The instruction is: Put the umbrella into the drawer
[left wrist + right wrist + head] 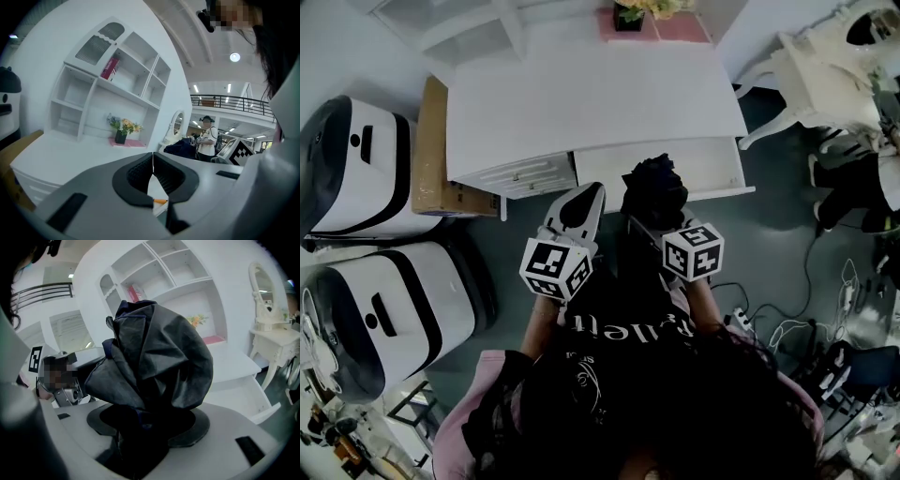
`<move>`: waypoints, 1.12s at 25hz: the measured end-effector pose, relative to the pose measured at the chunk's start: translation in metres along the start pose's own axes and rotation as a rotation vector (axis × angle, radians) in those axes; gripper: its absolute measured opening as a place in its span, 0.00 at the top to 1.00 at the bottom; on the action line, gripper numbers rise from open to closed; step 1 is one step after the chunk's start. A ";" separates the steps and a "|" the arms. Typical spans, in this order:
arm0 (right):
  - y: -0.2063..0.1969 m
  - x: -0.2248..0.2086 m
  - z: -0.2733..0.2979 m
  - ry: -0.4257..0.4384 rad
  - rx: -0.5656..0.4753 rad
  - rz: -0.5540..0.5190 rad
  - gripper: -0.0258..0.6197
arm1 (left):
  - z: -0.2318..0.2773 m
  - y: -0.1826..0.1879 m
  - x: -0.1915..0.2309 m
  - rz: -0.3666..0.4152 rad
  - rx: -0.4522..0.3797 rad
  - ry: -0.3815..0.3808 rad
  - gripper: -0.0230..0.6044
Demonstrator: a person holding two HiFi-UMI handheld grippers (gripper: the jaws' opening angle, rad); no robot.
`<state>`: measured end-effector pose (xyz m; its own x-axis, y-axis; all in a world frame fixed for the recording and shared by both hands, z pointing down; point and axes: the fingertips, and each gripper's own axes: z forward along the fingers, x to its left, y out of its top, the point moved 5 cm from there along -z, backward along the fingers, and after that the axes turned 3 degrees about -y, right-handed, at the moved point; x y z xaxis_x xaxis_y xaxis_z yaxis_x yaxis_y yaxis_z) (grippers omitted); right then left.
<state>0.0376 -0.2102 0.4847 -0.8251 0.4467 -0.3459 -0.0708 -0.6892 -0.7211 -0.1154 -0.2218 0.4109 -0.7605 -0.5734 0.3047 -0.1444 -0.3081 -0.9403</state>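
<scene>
**Umbrella clamped in the right gripper at the open drawer**

Nearest the camera, the person's dark hair and black printed top fill the bottom of the head view, with both arms reaching forward. The left gripper (592, 192) points at the desk front. In its own view the left gripper (153, 158) has its jaws pressed together at the tips, with nothing between them.

The right gripper (643, 221) grips a folded dark umbrella (654, 190). In the right gripper view the jaws are closed on the bunched fabric low down, and the rest of the umbrella (154, 352) billows above the right gripper (149, 427).

In the head view the umbrella lies over the front edge of the pulled-out white drawer (712, 161). Whether it touches the drawer cannot be told.

Beyond is the white desk (591, 98), with a potted flower arrangement (630, 13) at its far edge. A cardboard box (431, 150) stands against the desk's left end. A white shelf unit (117, 79) rises behind the desk, and a white vanity table with a mirror (267, 291) stands well off to the right.
</scene>
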 end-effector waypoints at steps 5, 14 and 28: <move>0.030 -0.034 0.035 0.057 0.067 -0.083 0.53 | 0.034 0.007 0.016 -0.030 -0.017 0.084 0.94; 0.048 -0.086 0.096 0.175 0.257 -0.333 0.53 | 0.069 0.009 0.043 -0.055 -0.026 0.256 0.94; -0.008 -0.106 0.183 0.304 0.584 -0.669 0.53 | 0.066 -0.004 0.068 -0.081 -0.001 0.403 0.94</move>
<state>0.0230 -0.3567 0.6370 -0.3351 0.9267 -0.1702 -0.8157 -0.3757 -0.4399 -0.1245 -0.3093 0.4449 -0.9337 -0.2036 0.2945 -0.2150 -0.3389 -0.9159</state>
